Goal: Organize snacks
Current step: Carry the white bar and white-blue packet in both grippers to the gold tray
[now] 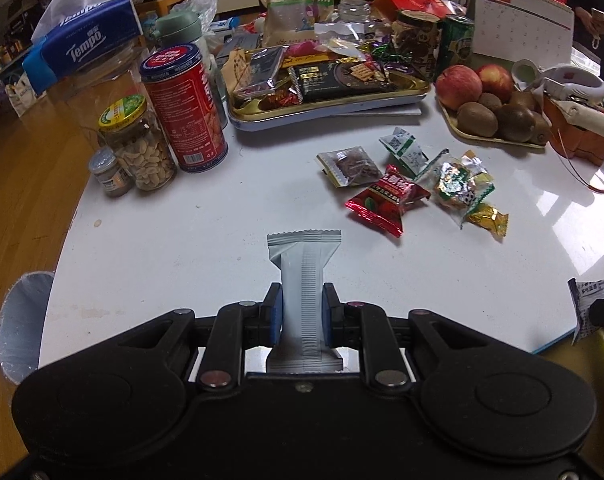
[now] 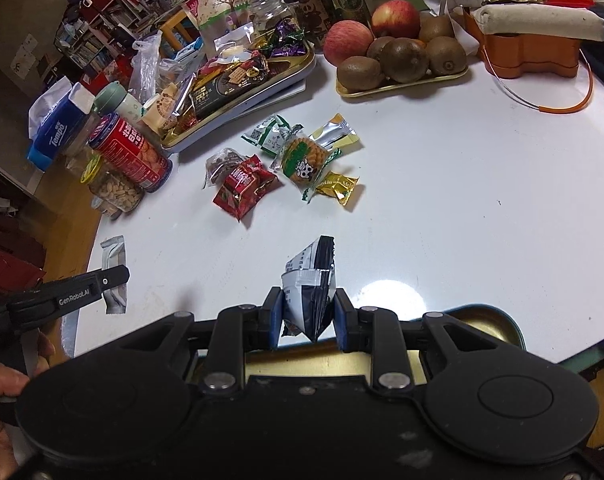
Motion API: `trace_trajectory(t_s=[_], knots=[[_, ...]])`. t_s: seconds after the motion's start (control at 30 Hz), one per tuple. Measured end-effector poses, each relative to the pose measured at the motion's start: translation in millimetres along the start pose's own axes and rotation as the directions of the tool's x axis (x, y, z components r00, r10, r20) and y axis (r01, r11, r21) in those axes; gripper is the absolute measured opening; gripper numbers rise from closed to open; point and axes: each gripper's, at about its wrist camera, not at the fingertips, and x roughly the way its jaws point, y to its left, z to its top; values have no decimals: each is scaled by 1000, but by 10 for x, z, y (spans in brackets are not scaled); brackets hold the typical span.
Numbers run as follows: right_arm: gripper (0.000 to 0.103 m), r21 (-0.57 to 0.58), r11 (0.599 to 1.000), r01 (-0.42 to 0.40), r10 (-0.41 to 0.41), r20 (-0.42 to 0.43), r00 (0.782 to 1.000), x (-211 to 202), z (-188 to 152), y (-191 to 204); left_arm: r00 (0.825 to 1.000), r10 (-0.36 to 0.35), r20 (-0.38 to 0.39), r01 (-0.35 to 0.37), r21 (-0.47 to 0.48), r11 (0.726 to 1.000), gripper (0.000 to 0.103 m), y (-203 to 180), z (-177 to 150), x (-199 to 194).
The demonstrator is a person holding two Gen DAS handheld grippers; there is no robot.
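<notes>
White table (image 1: 182,240) crowded with snacks: left gripper (image 1: 302,312) clamps a grey bar (image 1: 303,272), right gripper (image 2: 307,316) pinches a black-and-white packet (image 2: 311,280) (both lifted). Next, probably carry them to the gold tray (image 1: 401,96).

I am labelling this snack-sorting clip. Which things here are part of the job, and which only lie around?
Part of the job:
- left gripper, shut on grey wrapper
- right gripper, shut on black-and-white packet
- loose snacks
- snack tray

Only lying around:
- fruit plate
- red can
- peanut jar
- tissue pack
- calendar
</notes>
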Motion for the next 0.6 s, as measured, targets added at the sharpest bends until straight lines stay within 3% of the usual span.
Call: trace_trajectory(t_s=[0.6], knots=[[28,22,1000,-19,19,-11,1000,-270,-574,-168,997,-74,29,69,145,987,25,-576,-438,-295]])
